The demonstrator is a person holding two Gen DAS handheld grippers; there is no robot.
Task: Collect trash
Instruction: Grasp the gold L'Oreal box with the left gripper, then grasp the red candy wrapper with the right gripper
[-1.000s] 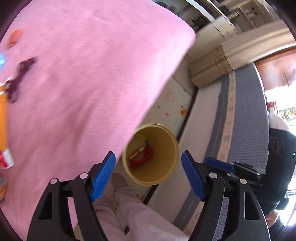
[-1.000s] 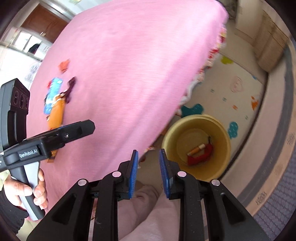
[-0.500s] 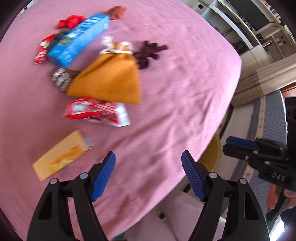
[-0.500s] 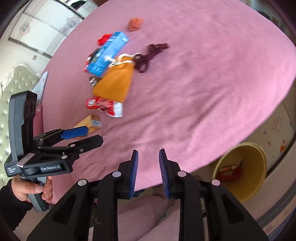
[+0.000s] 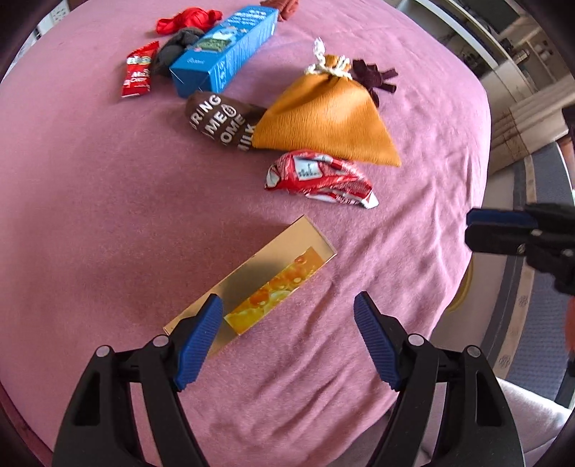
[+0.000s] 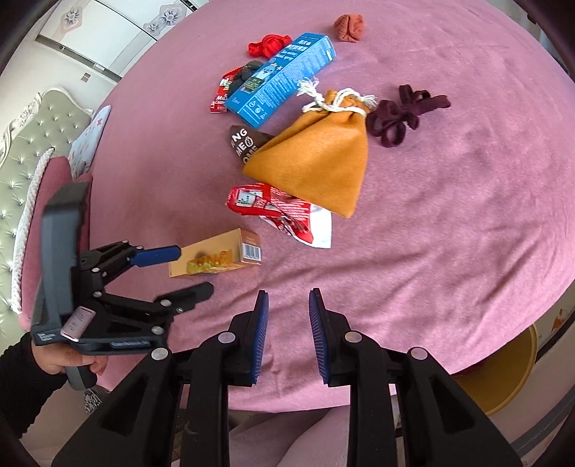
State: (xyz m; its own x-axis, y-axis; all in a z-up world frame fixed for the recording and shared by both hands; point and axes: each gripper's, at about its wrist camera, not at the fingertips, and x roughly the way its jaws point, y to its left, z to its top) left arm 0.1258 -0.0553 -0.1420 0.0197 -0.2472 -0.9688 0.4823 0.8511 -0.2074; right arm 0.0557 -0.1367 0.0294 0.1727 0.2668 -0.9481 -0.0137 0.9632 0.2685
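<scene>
A small tan carton (image 5: 258, 283) (image 6: 215, 258) lies on the pink bed cover. My left gripper (image 5: 287, 319) (image 6: 187, 273) is open and empty, its left pad over the carton's near end. A crumpled red wrapper (image 5: 320, 176) (image 6: 280, 212) lies just beyond, against an orange drawstring pouch (image 5: 327, 118) (image 6: 316, 161). Farther off are a brown wrapper (image 5: 219, 122), a blue box (image 5: 222, 50) (image 6: 284, 79) and a small red candy wrapper (image 5: 138, 73). My right gripper (image 6: 287, 316) (image 5: 499, 224) is slightly open and empty, above the cover near its front edge. The yellow bin (image 6: 503, 377) stands on the floor at the right.
A dark maroon hair tie (image 6: 402, 111), a red cloth scrap (image 6: 269, 45), a dark sock (image 5: 176, 46) and a brownish ball (image 6: 348, 27) also lie on the cover. A padded headboard (image 6: 21, 151) is at the left. The person's leg (image 6: 287, 438) is below.
Both grippers swung up from the bin on the floor to the bed top. The left gripper has closed in on the tan carton. The right gripper's pads have opened a little.
</scene>
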